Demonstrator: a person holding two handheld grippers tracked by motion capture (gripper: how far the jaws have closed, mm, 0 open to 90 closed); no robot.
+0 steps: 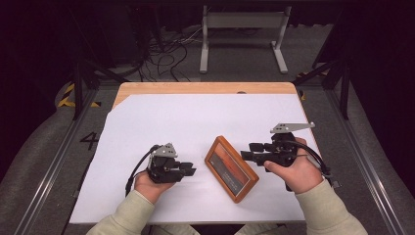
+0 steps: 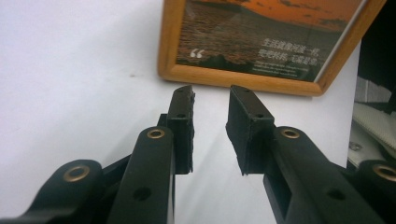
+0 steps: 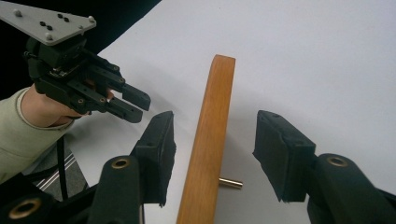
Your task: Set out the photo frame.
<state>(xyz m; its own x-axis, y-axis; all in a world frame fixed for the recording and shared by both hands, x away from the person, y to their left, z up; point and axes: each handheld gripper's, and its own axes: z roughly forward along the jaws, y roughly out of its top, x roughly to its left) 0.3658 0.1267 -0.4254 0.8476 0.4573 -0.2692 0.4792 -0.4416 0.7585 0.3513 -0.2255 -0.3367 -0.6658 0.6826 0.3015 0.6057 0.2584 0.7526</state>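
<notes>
Near edge, high view: both forearms in pale sleeves come in from the bottom, one gripper per hand, picture frame between them. Left gripper (image 1: pixel 190 169) is low over the white sheet (image 1: pixel 161 117), jaws pointing toward the wooden picture frame (image 1: pixel 231 168), apart from it, not touching. In the left gripper view the jaws stand a narrow gap apart with nothing between the pads, only sheet; the frame's wooden edge (image 2: pixel 243 81) sits just past the tips. Left state: slightly parted, empty. Right gripper (image 1: pixel 247 152) points at the frame's far right side, grey three-cornered plate on top, cable trailing off behind the hand. In the right gripper view its jaws stand wide, and the frame's wooden edge (image 3: pixel 208 140) runs up between them, edge-on; visible gaps on both sides, neither pad pressing on it. Right state: wide, straddling the frame edge, not gripping. Small brass peg (image 3: pixel 230 183) sticks out from the frame's side near the bottom of that view. Same view shows the left gripper (image 3: pixel 140 106) farther off, just left of the frame. Frame itself: front centre of the table, on the white sheet, set diagonally, orange-toned print with white text facing up. Farther out: bare sheet, then the wooden table (image 1: pixel 205 88) strip at the back edge, beyond it a grey metal stand (image 1: pixel 242 36) and loose cables (image 1: pixel 166 58) on the floor.
</notes>
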